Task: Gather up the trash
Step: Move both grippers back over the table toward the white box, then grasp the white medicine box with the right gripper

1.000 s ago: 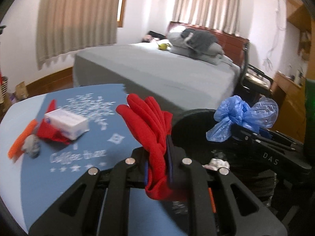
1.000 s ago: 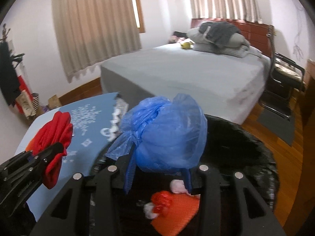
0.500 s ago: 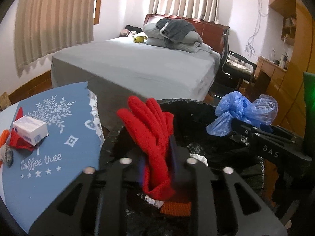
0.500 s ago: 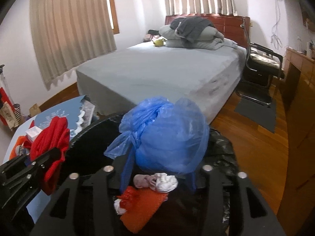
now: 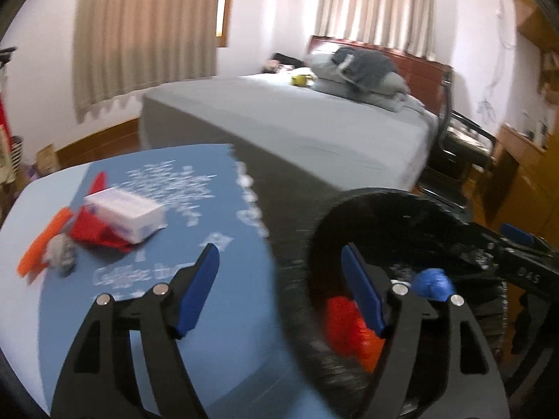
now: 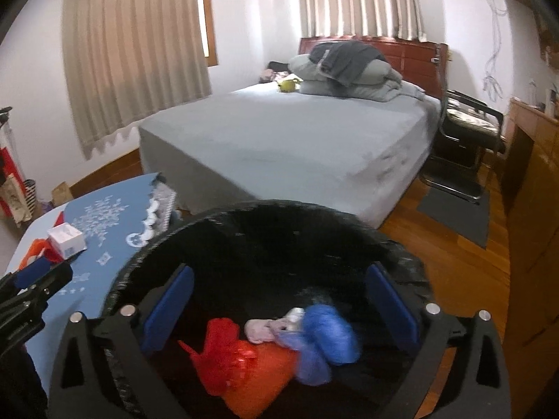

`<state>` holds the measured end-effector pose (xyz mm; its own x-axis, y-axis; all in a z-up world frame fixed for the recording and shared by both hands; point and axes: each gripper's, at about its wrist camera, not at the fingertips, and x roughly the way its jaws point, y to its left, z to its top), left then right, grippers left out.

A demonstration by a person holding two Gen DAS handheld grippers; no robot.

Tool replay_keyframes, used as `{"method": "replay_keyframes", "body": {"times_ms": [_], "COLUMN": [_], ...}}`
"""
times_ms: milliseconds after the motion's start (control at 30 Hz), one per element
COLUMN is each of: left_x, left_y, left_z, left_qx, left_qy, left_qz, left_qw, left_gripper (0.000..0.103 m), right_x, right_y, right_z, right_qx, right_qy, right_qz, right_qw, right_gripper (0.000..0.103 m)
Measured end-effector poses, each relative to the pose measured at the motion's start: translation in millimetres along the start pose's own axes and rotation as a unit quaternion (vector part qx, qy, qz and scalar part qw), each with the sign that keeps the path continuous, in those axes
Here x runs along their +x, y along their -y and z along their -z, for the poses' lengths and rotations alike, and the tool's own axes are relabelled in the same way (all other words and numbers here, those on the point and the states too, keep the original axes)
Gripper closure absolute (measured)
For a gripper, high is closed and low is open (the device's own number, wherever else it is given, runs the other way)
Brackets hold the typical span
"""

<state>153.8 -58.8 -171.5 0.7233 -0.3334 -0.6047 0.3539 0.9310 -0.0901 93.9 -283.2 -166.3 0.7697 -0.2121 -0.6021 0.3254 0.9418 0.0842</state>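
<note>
A black-lined trash bin (image 6: 265,216) stands beside a round table with a blue cloth (image 5: 216,331). Inside the bin lie a blue plastic bag (image 6: 325,342), red and orange trash (image 6: 244,366) and a pale crumpled wad (image 6: 260,330). The bin also shows in the left wrist view (image 5: 401,209). My right gripper (image 6: 276,307) is open and empty over the bin. My left gripper (image 5: 279,289) is open and empty over the table's edge and the bin's rim. On the table remain a white box (image 5: 124,214), a red scrap (image 5: 92,232), an orange strip (image 5: 42,244) and a grey wad (image 5: 61,255).
A large grey bed (image 6: 297,139) stands behind the bin, with folded bedding (image 6: 349,73) at its head. A black chair (image 6: 464,129) and a wooden cabinet (image 6: 534,209) are at the right. Curtains cover the windows. Bags and clutter sit by the left wall.
Both grippers have opened. The red glove and the blue bag have dropped into the bin. My left gripper has swung back left toward the table.
</note>
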Motion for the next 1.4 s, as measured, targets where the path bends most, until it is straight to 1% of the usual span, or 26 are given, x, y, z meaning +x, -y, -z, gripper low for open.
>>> {"method": "replay_keyframes", "body": {"times_ms": [100, 200, 367, 467, 633, 700, 800, 933, 1100, 1233, 1300, 1333, 1400], "left_x": [-6.4, -12.4, -19.3, -20.0, -18.5, -15.0, -6.6, 6.7, 19.4, 29.9, 34.6, 35.7, 33.5], "left_y": [-32.6, -60.5, -115.0, -141.9, -176.5, -189.3, -201.9, -210.8, -218.6, -220.9, -222.1, -224.1, -229.3], "left_z": [3.5, 6.2, 11.6, 16.0, 21.9, 21.5, 20.9, 18.5, 13.2, 7.5, 7.4, 7.6, 9.7], "left_qx": [-0.022, -0.034, -0.068, -0.084, -0.104, -0.112, -0.120, -0.129, -0.143, -0.141, -0.143, -0.146, -0.155], "left_qy": [0.001, 0.003, -0.002, -0.007, -0.016, -0.021, -0.028, -0.036, -0.044, -0.051, -0.059, -0.062, -0.062], "left_qz": [-0.035, -0.068, -0.122, -0.148, -0.176, -0.181, -0.183, -0.181, -0.173, -0.172, -0.173, -0.173, -0.172], "left_qw": [0.9991, 0.9971, 0.9902, 0.9854, 0.9788, 0.9768, 0.9755, 0.9743, 0.9735, 0.9735, 0.9727, 0.9721, 0.9708], "left_gripper": [0.031, 0.031, 0.031, 0.031, 0.032, 0.032, 0.034, 0.035, 0.035, 0.035, 0.035, 0.037, 0.037], "right_x": [2.7, 6.3, 13.7, 20.7, 41.4, 50.6, 65.8, 83.4, 99.6, 105.1, 107.2, 108.5, 109.5], "right_y": [-23.6, -51.4, -103.4, -137.6, -193.6, -211.8, -236.8, -255.1, -261.9, -261.5, -261.6, -261.9, -263.8], "right_z": [-4.2, -10.2, -17.6, -20.7, -20.3, -18.8, -16.8, -14.2, -11.7, -12.5, -13.3, -13.7, -13.8], "right_qx": [-0.012, -0.026, -0.051, -0.067, -0.086, -0.097, -0.111, -0.116, -0.112, -0.110, -0.111, -0.112, -0.116], "right_qy": [0.003, 0.006, 0.010, 0.012, -0.003, -0.008, -0.015, -0.028, -0.041, -0.042, -0.044, -0.044, -0.044], "right_qz": [-0.023, -0.048, -0.093, -0.114, -0.148, -0.158, -0.162, -0.161, -0.156, -0.152, -0.151, -0.151, -0.151], "right_qw": [1.000, 0.998, 0.994, 0.991, 0.985, 0.983, 0.980, 0.980, 0.981, 0.981, 0.981, 0.981, 0.981], "right_gripper": [0.006, 0.006, 0.006, 0.006, 0.006, 0.006, 0.006, 0.006, 0.006, 0.006, 0.006, 0.006, 0.006]}}
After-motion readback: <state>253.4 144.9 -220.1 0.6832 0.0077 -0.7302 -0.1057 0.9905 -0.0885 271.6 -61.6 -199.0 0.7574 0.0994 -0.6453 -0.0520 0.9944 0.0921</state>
